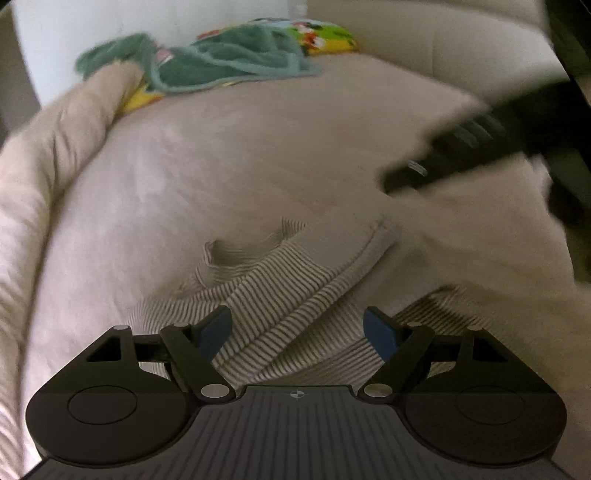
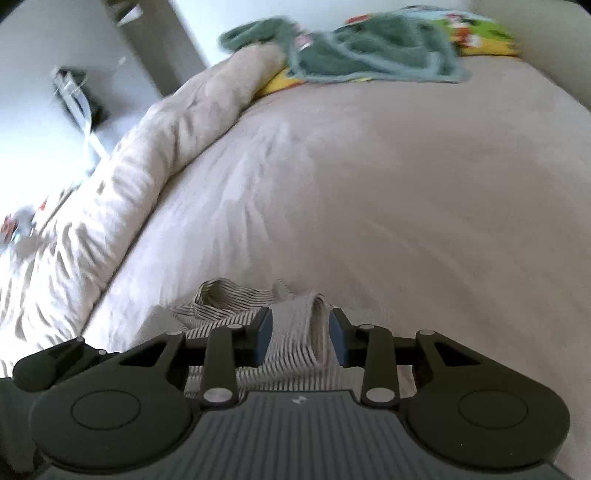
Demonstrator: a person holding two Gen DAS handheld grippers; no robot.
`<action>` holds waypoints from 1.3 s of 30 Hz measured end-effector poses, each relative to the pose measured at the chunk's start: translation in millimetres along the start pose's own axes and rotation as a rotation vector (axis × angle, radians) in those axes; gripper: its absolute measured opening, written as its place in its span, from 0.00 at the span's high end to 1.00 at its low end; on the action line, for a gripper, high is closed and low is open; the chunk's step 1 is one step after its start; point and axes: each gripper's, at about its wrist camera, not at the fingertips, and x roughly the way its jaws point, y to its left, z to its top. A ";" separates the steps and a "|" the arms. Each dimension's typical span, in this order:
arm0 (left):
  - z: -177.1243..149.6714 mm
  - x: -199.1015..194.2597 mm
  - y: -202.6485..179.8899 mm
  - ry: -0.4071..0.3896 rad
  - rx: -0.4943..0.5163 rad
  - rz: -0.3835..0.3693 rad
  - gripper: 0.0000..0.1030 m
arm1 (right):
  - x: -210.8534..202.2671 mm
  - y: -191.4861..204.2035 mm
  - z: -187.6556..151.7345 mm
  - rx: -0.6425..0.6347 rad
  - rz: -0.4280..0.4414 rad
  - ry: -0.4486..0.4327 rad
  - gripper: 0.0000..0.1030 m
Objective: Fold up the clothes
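striped garment (image 1: 280, 295) crumpled, no clear axis

My right gripper (image 2: 301, 338) hangs low over the beige bed (image 2: 406, 203), its blue pads (image 2: 264, 338) partly closed around a raised fold of the striped shirt (image 2: 291, 343), which lies crumpled just ahead. A rolled cream blanket (image 2: 147, 166) runs along the left edge. At the far end lie a green towel (image 2: 369, 51) and a bright cartoon cloth (image 2: 480, 33).
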 end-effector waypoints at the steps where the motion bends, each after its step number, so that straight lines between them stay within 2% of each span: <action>1: 0.6 5.9 -2.7 0.014 0.008 0.020 0.22 | 18.1 -0.1 5.1 -0.009 0.009 0.024 0.67; 4: 11.5 29.2 4.3 0.033 -0.021 0.048 0.28 | 65.3 -9.1 5.0 0.063 0.096 0.149 0.68; 6: 13.2 33.1 4.3 0.034 -0.015 0.069 0.30 | 68.3 -5.3 6.1 0.064 0.158 0.150 0.79; 8: 15.2 41.3 0.2 0.030 0.022 0.103 0.40 | 65.4 0.6 9.4 0.057 0.223 0.145 0.91; 10: 18.8 44.8 -1.5 0.026 0.052 0.132 0.74 | 46.9 3.4 13.9 0.013 0.213 0.119 0.93; 11: 25.8 35.1 -1.1 -0.014 0.049 0.152 0.82 | 37.5 4.7 16.2 -0.009 0.207 0.105 0.94; 12: 33.2 23.8 -0.6 -0.059 0.045 0.172 0.84 | 28.0 6.1 18.4 -0.031 0.201 0.092 0.94; 15: 53.9 -6.5 -0.9 -0.192 0.043 0.227 0.84 | -0.3 10.0 25.2 -0.097 0.182 0.051 0.94; 17: 58.1 -17.4 -3.8 -0.213 0.025 0.156 0.78 | -19.2 12.6 29.7 -0.141 0.169 0.024 0.94; 19: 48.8 -11.2 -14.9 -0.131 0.065 -0.018 0.44 | -38.1 15.3 34.2 -0.185 0.156 -0.004 0.92; 20: 40.7 -7.6 -19.5 -0.096 0.092 -0.054 0.41 | -33.1 11.3 26.3 -0.192 0.119 0.044 0.92; 22: 27.3 -3.9 -20.8 -0.047 0.114 -0.087 0.35 | -22.4 0.7 8.1 -0.189 0.043 0.139 0.91; 24: 17.5 -3.6 -12.7 -0.016 0.095 -0.088 0.23 | -18.7 -9.4 -1.2 -0.156 0.013 0.168 0.85; 26: 12.7 -1.3 17.3 0.009 -0.034 -0.113 0.17 | -18.3 -20.6 -5.9 -0.102 0.000 0.160 0.74; 28: 8.9 6.9 48.8 0.054 -0.189 -0.167 0.15 | -15.3 -31.4 -4.2 -0.026 0.006 0.128 0.73; 31: -3.2 10.5 74.6 0.096 -0.308 -0.116 0.15 | 3.3 -36.8 0.9 0.055 0.007 0.118 0.67; 33: -11.7 15.8 82.2 0.129 -0.284 -0.042 0.14 | 16.4 -38.4 0.0 0.067 0.016 0.127 0.66; 36: -20.0 17.9 80.5 0.169 -0.198 0.005 0.10 | 23.3 -24.7 -2.0 0.003 0.042 0.132 0.68; 38: -25.2 20.1 84.4 0.190 -0.152 0.007 0.09 | 15.2 -8.9 -3.9 -0.074 0.060 0.109 0.85; 39: -29.0 20.6 86.2 0.194 -0.124 0.033 0.09 | 9.3 -2.3 -3.4 -0.102 0.065 0.089 0.87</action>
